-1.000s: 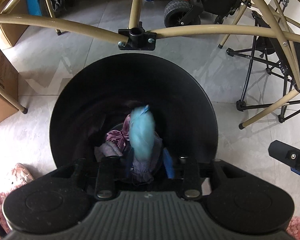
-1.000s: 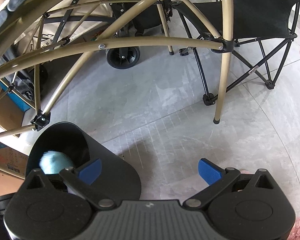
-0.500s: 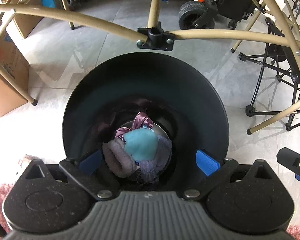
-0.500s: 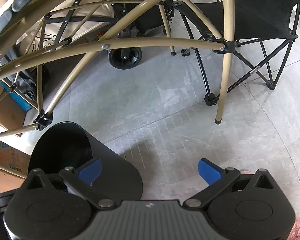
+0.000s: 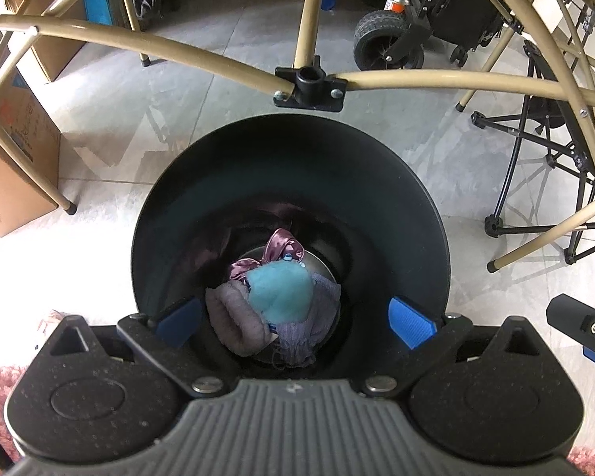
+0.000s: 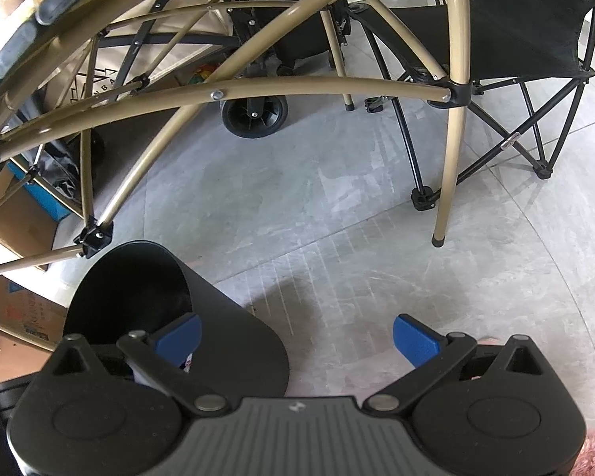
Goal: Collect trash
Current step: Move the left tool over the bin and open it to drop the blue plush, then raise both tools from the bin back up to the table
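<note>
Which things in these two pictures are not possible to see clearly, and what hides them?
- Left wrist view: the bottom of the black bin is covered by the blue fluffy piece and cloths.
- Right wrist view: the bin's contents are hidden by its own wall.
- Left wrist view: the right gripper is cut off by the edge.
- Left wrist view: print on the cardboard box is too small.

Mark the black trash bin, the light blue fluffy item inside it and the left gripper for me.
black trash bin (image 5: 396, 198): left wrist view, on its inner wall.
light blue fluffy item (image 5: 281, 293): left wrist view, on its middle, atop the pile.
left gripper (image 5: 293, 317): left wrist view, midway between its open blue fingertips.
</note>
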A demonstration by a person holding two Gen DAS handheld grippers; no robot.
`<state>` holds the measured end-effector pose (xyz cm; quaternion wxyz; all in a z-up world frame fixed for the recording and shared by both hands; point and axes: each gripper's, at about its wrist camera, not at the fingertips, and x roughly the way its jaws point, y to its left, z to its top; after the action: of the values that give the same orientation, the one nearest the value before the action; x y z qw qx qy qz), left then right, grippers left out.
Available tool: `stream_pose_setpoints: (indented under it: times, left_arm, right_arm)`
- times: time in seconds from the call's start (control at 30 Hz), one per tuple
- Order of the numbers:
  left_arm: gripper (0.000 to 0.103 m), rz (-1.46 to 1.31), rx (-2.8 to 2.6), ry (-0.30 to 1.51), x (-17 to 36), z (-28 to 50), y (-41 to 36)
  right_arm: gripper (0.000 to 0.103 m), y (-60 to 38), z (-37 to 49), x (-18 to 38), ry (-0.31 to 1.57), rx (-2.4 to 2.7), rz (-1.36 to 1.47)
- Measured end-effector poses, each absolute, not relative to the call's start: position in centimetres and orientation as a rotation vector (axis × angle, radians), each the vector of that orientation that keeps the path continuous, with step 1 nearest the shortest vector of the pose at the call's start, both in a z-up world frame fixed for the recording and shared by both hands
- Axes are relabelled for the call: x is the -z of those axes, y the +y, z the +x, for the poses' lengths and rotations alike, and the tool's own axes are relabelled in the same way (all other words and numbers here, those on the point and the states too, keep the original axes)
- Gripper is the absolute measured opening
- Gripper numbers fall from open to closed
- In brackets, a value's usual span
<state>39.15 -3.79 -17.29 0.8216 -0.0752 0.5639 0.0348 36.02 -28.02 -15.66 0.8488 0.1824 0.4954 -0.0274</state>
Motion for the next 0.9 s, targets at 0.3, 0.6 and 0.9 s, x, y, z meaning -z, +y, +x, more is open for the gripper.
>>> stream_pose_setpoints:
  times: [0.3,0.6,0.9]
  left_arm:
    - [0.103,-0.154,-0.059,1.143,15.7,38.3,-3.7]
    - [0.103,-0.118,-0.061,0.984,11.9,36.3,-3.4]
    - [0.103,-0.086,-0.048,0.822,8.1,34.0,-2.9]
  right_arm:
    - [0.103,-27.4,35.7,14.5,1.012,0.030,0.363]
    - [0.103,-26.7,34.6,12.4,0.925,0.005,0.346]
    - [0.103,-25.7,33.1,9.1,0.792,-0.029,0.339]
